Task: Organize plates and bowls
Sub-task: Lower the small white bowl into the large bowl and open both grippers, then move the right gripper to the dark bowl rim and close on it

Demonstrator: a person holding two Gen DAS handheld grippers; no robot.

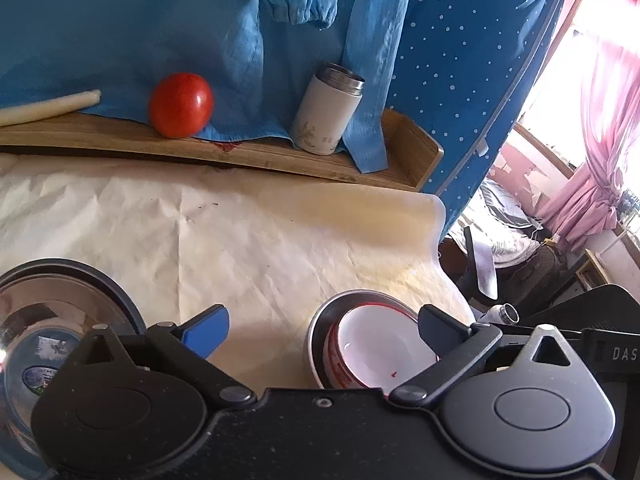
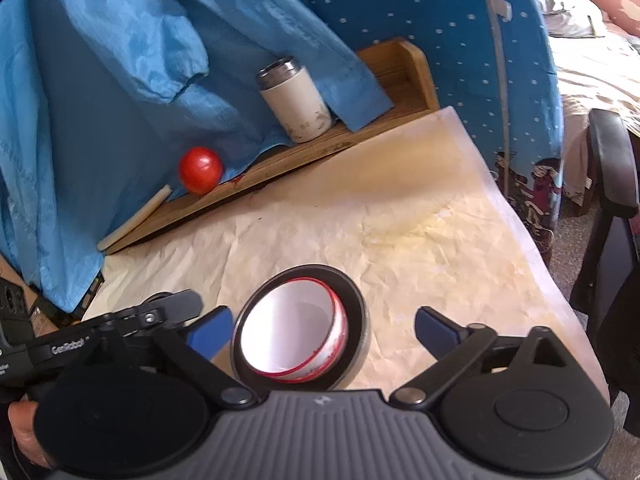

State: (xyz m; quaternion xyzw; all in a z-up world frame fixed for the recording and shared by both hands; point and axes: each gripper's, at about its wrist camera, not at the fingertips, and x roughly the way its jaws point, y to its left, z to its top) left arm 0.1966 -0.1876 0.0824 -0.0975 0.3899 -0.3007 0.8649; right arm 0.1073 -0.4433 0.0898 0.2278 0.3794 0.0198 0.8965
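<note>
Both grippers spread wide, nothing between the jaws. Left gripper hangs over the paper-covered table; right gripper hangs just above the nested pair.

White bowl sits inside a steel bowl, near the table's front edge. It lies tilted, leaning on the steel wall rather than seated flat. White inside, thin red rim line, red pattern on the outer wall. Steel bowl has a dark rolled rim.

A second steel bowl stands apart at the left gripper's left, a label on its floor.

Judgement: nesting looks done but crooked. Best next move is probably a light nudge on the white rim to level it, keeping the steel bowl from sliding on the loose paper. Then bring the second steel bowl over, gripping the rim squarely; thin steel may slip.

On the wooden shelf behind: tomato, flask.
</note>
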